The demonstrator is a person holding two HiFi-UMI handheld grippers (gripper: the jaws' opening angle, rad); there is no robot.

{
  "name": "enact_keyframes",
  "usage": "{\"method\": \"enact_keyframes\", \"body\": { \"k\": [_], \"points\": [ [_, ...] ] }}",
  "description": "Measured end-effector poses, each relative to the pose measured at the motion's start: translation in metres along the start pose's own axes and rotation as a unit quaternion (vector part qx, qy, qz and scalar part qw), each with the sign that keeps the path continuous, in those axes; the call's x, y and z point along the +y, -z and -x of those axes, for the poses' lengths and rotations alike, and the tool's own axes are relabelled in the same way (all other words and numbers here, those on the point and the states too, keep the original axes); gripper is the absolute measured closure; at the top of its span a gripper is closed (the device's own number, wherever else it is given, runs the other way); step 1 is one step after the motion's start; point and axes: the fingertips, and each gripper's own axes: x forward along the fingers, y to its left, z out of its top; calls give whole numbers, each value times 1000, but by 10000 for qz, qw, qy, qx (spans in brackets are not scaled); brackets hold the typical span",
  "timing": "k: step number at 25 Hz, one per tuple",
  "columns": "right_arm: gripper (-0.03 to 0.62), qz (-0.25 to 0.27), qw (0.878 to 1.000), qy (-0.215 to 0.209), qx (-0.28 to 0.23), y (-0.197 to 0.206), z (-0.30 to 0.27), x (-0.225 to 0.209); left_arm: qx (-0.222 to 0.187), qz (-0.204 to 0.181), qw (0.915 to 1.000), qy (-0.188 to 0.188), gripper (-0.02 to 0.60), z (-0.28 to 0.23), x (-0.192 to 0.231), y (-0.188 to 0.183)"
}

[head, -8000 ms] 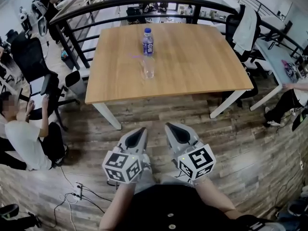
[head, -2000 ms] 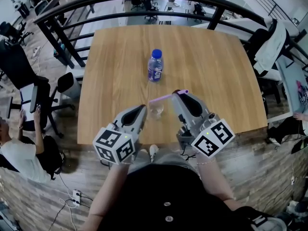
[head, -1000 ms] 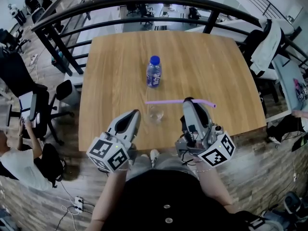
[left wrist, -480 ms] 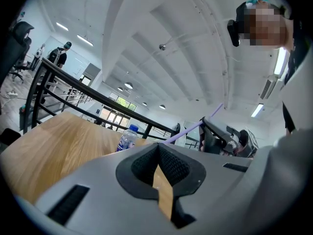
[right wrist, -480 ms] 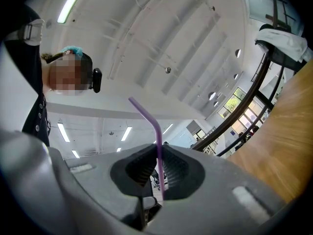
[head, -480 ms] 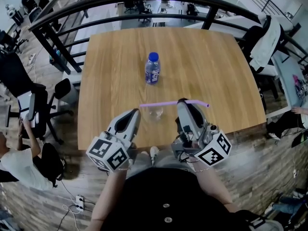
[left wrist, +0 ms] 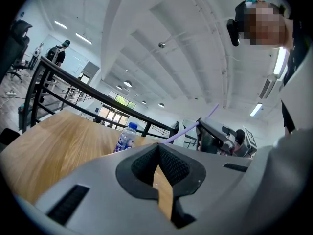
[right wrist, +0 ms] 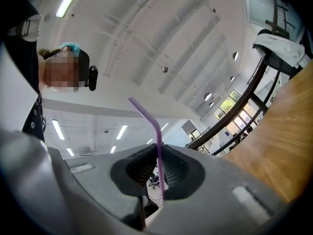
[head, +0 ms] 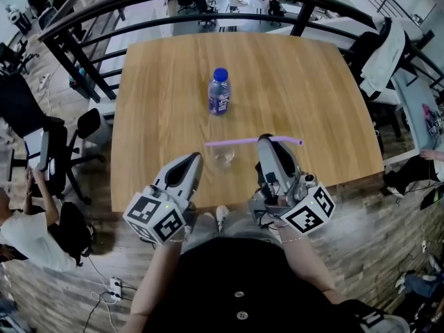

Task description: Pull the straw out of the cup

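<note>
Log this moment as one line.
right gripper: shut on straw | straw: out of cup | cup: on table | left gripper: shut, empty

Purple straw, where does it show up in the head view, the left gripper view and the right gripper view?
Head view: the purple straw runs level across the picture's centre.
Left gripper view: right of centre, slanting up to the right.
Right gripper view: upright at centre, pinched between the jaws, bent top leaning left.
Shared landmark: the wooden table, at left in the left gripper view, at right in the right gripper view.
</note>
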Motion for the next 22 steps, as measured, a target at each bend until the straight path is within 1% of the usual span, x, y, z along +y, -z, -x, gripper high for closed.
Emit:
{"method": "enact_keyframes", "body": {
  "k": [4, 8, 22],
  "points": [
    [563, -1, 10000, 63, 31, -1, -1, -4, 96, -81, 9999, 2, 566, -1, 0, 3],
    [563, 35, 9999, 91, 48, -2, -3, -6, 155, -54, 9999, 14, 566, 1, 1, 6],
    [563, 73, 9999, 77, 50, -1, -3, -4, 167, -14, 9998, 57, 566, 1, 1, 7]
  ]
}}
